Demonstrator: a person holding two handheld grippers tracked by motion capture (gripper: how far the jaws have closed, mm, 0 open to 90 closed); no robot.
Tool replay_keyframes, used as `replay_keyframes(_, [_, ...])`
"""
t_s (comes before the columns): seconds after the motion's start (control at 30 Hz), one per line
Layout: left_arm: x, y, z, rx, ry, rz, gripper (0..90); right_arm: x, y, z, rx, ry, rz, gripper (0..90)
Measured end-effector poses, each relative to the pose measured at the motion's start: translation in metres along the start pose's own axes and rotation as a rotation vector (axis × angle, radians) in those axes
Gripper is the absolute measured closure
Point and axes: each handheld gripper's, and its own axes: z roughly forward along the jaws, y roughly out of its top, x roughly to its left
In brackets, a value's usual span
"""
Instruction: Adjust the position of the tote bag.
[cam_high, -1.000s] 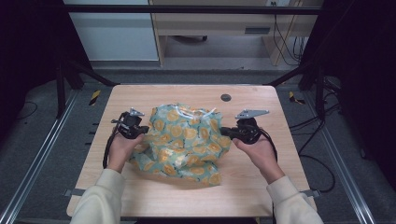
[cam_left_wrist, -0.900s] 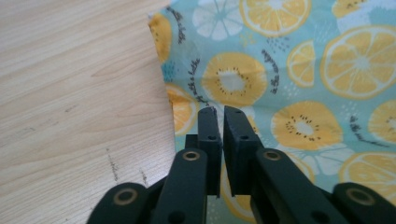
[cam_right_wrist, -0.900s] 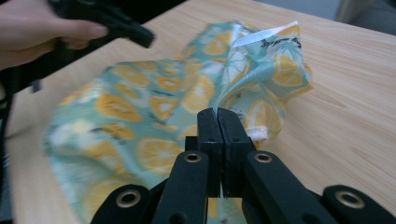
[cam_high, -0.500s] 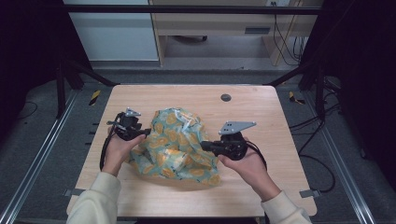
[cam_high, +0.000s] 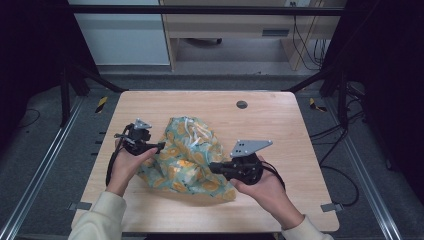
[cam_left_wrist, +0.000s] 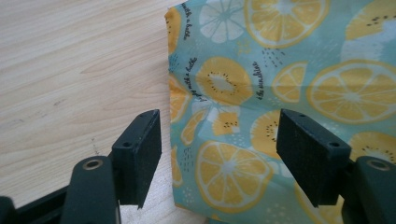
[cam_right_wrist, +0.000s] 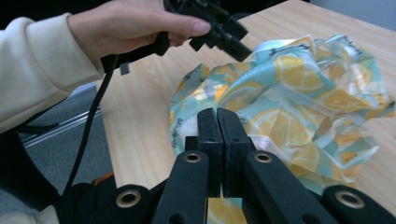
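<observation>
Here the fruit-print bag lies crumpled on the wooden table, between the two hands. The right gripper has its jaws pressed together on a thin fold near the bag's right edge (the fabric runs under them in the right gripper view). The left gripper has just been opening; its jaws stand apart over the left edge, pinching nothing. To fold neatly, I judge the right should keep its pinch taut while the left re-grips a flat corner, not a bunched wad.
</observation>
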Motion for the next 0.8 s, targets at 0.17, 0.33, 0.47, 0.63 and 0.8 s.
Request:
replay_keyframes(0.17, [-0.01, 0.015, -0.004, -0.016, 0.002, 0.022, 28.2, 0.006, -0.006, 0.012, 0.026, 0.023, -0.004, 89.2])
replay_keyframes(0.33, [-0.024, 0.04, -0.002, -0.019, -0.002, 0.05, 25.5, 0.009, -0.01, 0.025, 0.049, 0.042, -0.01, 89.2])
replay_keyframes(0.47, [-0.038, 0.06, 0.002, -0.027, -0.007, 0.066, 22.9, 0.012, -0.012, 0.035, 0.064, 0.062, -0.021, 89.2])
replay_keyframes(0.63, [-0.052, 0.08, 0.013, -0.03, -0.023, 0.056, 21.4, 0.013, -0.013, 0.04, 0.071, 0.072, -0.028, 89.2])
replay_keyframes(0.8, [-0.063, 0.092, 0.027, 0.009, -0.02, 0.078, 19.8, 0.015, -0.013, 0.045, 0.077, 0.081, -0.038, 89.2])
